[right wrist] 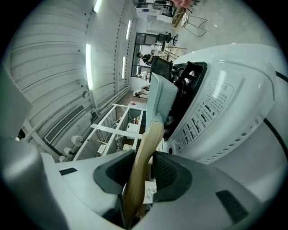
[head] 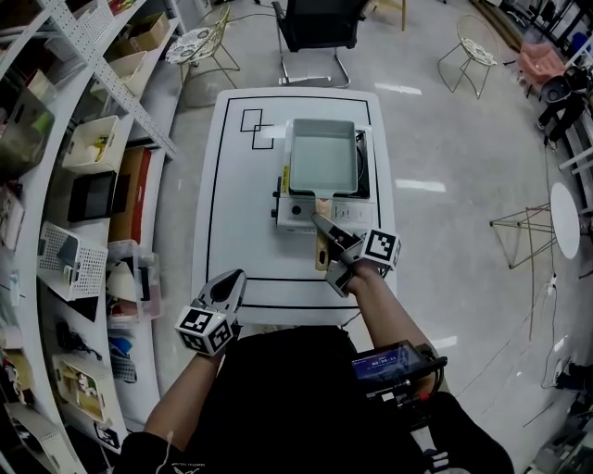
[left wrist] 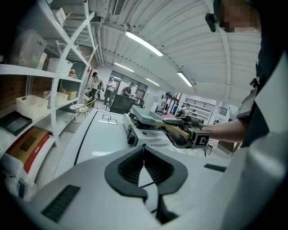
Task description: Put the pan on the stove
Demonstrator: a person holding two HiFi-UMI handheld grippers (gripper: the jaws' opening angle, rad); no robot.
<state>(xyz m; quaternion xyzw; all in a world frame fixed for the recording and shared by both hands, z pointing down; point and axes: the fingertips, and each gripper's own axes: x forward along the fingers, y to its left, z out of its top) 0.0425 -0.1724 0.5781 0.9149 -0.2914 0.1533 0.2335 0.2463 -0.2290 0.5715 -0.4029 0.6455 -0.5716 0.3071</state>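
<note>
A square grey-green pan [head: 322, 157] with a wooden handle [head: 321, 255] lies over the burner of a white portable stove [head: 301, 215] on the white table [head: 236, 185]. Whether it rests on the grate I cannot tell. My right gripper [head: 327, 248] is shut on the handle, which runs between its pads [right wrist: 167, 173] toward the pan [right wrist: 161, 101] and stove [right wrist: 225, 103]. My left gripper [head: 233, 281] hovers at the table's near left edge, shut and empty, its pads [left wrist: 130, 167] touching. From there the pan [left wrist: 146, 114], stove [left wrist: 144, 134] and right gripper [left wrist: 180, 130] show ahead.
Shelves with bins and boxes [head: 93, 139] line the left side. A black chair [head: 315, 23] stands beyond the table's far end and wire chairs [head: 473, 51] behind it. Black outlines [head: 259, 128] mark the table top. A round white table [head: 565, 218] is at the right.
</note>
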